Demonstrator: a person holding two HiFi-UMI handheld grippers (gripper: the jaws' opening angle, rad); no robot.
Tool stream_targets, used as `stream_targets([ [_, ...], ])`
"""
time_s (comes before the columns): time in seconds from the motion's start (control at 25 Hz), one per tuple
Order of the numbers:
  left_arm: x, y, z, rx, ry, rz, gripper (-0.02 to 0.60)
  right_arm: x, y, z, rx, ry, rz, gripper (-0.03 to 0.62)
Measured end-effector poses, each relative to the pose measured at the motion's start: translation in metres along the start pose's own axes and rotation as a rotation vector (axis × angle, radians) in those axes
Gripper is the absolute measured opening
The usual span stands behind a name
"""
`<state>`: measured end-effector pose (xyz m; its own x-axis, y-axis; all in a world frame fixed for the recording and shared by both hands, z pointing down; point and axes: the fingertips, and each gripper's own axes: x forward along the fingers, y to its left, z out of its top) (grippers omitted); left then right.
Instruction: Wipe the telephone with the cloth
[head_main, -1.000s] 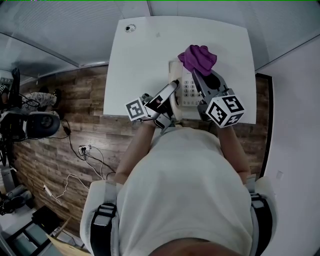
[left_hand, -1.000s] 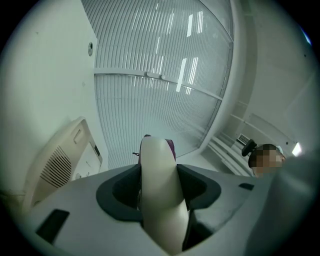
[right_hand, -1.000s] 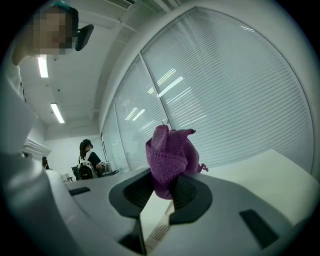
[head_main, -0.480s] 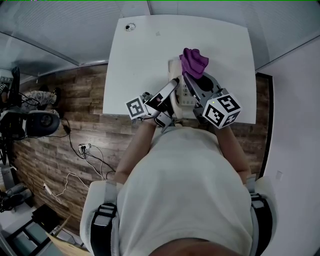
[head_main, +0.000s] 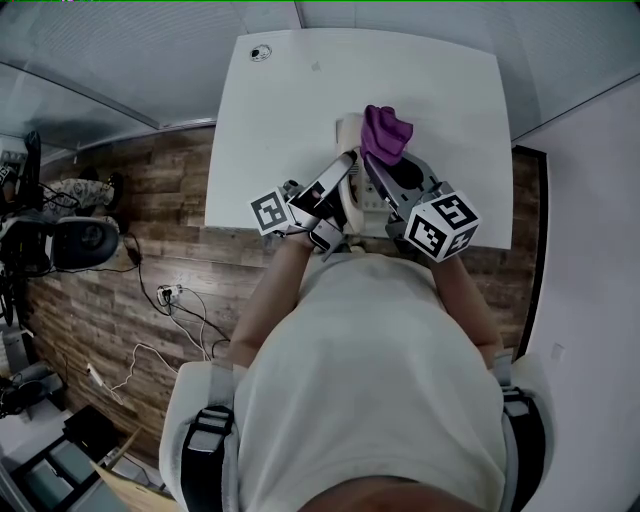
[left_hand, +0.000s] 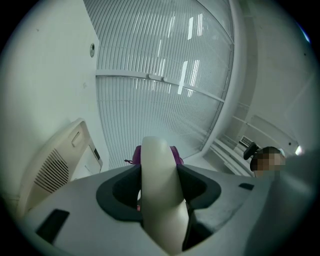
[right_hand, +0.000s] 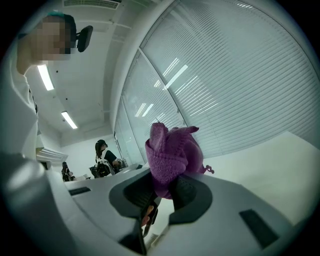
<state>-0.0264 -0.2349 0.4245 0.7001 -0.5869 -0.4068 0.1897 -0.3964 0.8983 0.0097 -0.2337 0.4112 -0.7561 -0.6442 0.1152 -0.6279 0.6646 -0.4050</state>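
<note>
On the white table (head_main: 290, 120) sits a cream telephone (head_main: 363, 205), partly hidden under both grippers. My left gripper (head_main: 343, 168) is shut on its cream handset (head_main: 349, 128), which fills the gap between the jaws in the left gripper view as handset (left_hand: 159, 190). The phone's base (left_hand: 55, 165) lies to the left there. A purple cloth (head_main: 385, 133) is clamped in my right gripper (head_main: 374, 160), right beside the handset's far end. In the right gripper view the cloth (right_hand: 172, 155) bunches up out of the jaws of the right gripper (right_hand: 162, 192).
A small round mark (head_main: 260, 55) sits at the table's far left corner. Wooden floor with cables (head_main: 180, 305) and a chair (head_main: 75, 245) lie left of the table; a wall runs along its right. People stand far off in the right gripper view.
My right gripper has carried the purple cloth leftward and nearer, from the phone's right side over to the handset. The left gripper has barely moved.
</note>
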Motion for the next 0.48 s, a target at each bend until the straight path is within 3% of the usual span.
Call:
stream_targets([
  [0.48,-0.002,0.003,0.003,0.006,-0.018,0.002,0.229,-0.001,0.009,-0.017,0.024,0.049,0.059,0.087],
])
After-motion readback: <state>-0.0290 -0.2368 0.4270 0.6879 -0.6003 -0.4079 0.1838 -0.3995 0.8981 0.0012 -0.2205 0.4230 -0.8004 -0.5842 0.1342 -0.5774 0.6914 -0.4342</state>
